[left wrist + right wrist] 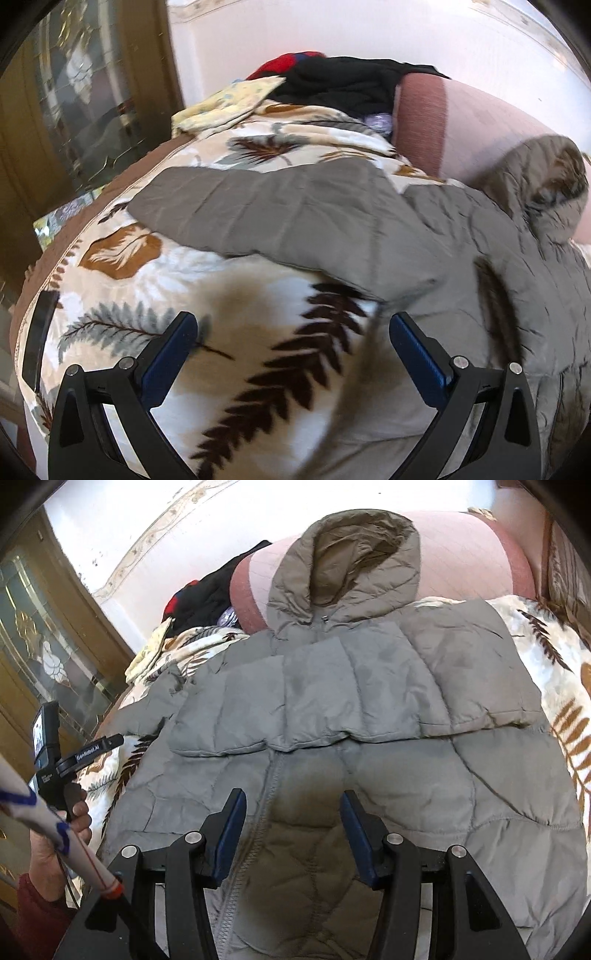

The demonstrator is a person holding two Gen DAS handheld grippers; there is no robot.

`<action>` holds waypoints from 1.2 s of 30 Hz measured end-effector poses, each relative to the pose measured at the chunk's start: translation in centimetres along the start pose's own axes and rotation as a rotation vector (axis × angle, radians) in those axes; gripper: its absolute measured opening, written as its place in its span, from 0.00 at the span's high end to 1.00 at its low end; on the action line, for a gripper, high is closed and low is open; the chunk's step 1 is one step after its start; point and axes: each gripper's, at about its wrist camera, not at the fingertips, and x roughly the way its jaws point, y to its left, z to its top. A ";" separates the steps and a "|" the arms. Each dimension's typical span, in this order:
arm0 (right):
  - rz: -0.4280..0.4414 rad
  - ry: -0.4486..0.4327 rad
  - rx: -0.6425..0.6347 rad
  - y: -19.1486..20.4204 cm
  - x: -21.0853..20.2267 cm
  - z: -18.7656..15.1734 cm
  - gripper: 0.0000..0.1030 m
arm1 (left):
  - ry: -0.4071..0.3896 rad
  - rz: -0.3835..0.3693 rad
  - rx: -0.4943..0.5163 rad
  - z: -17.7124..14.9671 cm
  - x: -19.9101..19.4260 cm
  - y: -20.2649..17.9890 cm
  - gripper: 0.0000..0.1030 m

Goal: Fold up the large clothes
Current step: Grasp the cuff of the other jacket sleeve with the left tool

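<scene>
Left gripper [293, 345]: wide apart, nothing between its fingers, over the leaf blanket [258, 354].
Sleeve [266, 218]: grey, lying flat ahead of the left gripper.
Jacket [369, 701]: grey and puffy, spread out under and ahead of the right gripper, hood [351, 565] at the far end.
Right gripper [293, 834]: partly spread, holding nothing, over the jacket's zip.

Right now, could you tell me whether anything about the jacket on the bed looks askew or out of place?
The grey jacket is half folded: one sleeve lies across the chest, while the other sleeve sprawls out over the leaf-print blanket. The hood rides up the pink headboard.
</scene>
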 end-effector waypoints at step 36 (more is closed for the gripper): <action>-0.098 0.186 -0.209 3.8 5.6 -2.9 0.24 | 0.102 -0.177 -0.638 2.2 8.9 24.7 0.01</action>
